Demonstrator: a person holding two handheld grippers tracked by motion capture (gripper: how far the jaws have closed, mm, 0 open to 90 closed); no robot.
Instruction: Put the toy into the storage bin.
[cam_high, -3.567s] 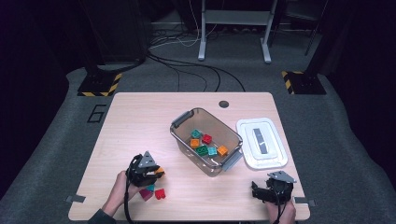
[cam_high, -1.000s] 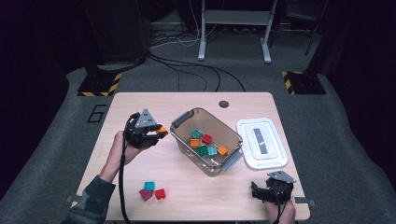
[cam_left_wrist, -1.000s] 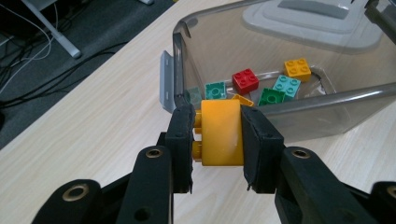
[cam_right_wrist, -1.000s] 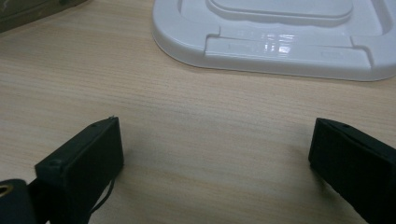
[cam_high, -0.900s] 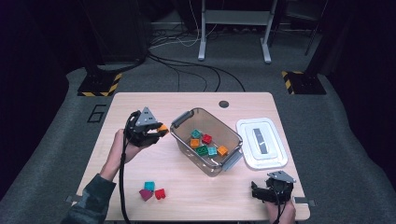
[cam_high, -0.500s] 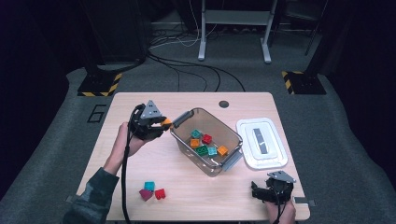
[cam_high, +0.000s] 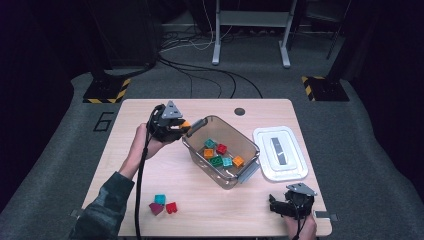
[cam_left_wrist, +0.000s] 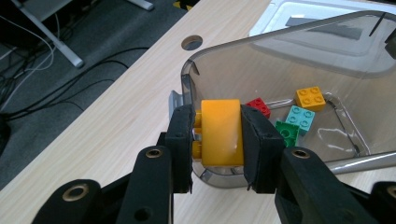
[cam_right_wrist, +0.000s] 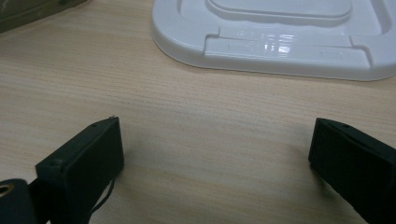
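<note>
- We have the left gripper clamped on an orange block at the centre of the left gripper view — the pads press its two sides, and the block sits right at the near corner of the clear bin, about level with the rim.
- In the high view the same gripper is left of centre, beside the bin's upper-left end.
- We judge that if we let go here, the block may strike the rim and fall back on the table — it is not yet clearly over the inside.
- A push forward at this height could knock the bin's wall and slide it toward the white lid.
- The right gripper rests wide open on the table, holding nothing; at the lower right of the high view it poses little risk.
- Three loose blocks wait at the lower left.
</note>
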